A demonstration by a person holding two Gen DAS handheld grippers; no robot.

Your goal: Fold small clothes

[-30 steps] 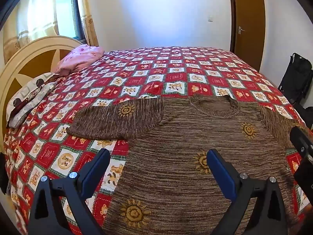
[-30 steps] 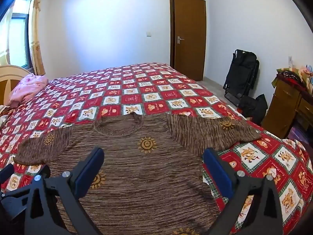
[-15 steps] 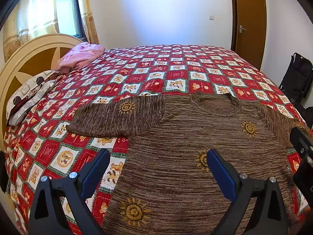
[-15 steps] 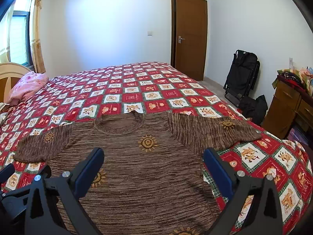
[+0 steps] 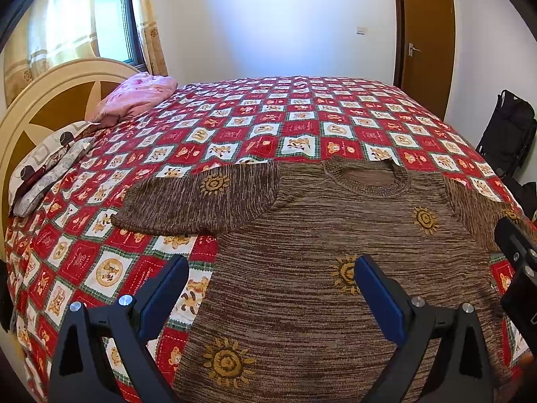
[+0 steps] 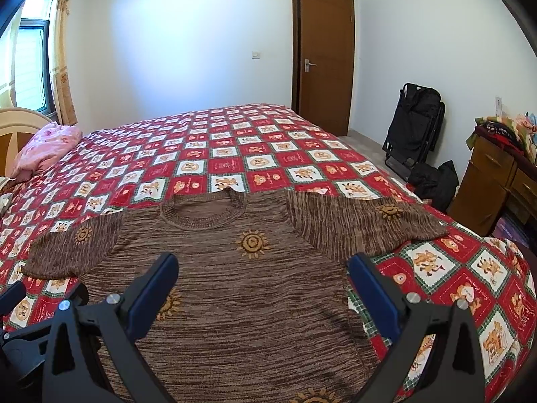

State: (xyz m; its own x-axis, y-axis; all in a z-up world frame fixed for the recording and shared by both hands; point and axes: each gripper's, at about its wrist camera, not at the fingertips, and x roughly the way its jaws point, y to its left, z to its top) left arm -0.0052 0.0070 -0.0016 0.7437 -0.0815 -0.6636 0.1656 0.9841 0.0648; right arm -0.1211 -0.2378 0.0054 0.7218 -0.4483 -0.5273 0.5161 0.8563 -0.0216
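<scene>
A brown knitted sweater (image 5: 335,235) with yellow sun motifs lies flat and spread out on the red patchwork bedspread (image 5: 268,124), neck away from me, both sleeves out to the sides. It also shows in the right wrist view (image 6: 235,285). My left gripper (image 5: 272,268) is open and empty, above the sweater's lower left side. My right gripper (image 6: 261,268) is open and empty, above the sweater's lower right side. The right gripper shows at the right edge of the left wrist view (image 5: 517,268); the left gripper shows at the lower left of the right wrist view (image 6: 20,336).
A pink bundle (image 5: 137,95) and patterned pillows (image 5: 47,164) lie by the cream headboard (image 5: 50,100) at the left. A black folded chair (image 6: 416,131), black bags (image 6: 433,181) and a wooden cabinet (image 6: 496,181) stand right of the bed. A brown door (image 6: 325,60) is behind.
Both grippers have risen and drawn back slightly, so the sweater sits a little lower in view. The sweater has not moved. Both grippers stay open.
</scene>
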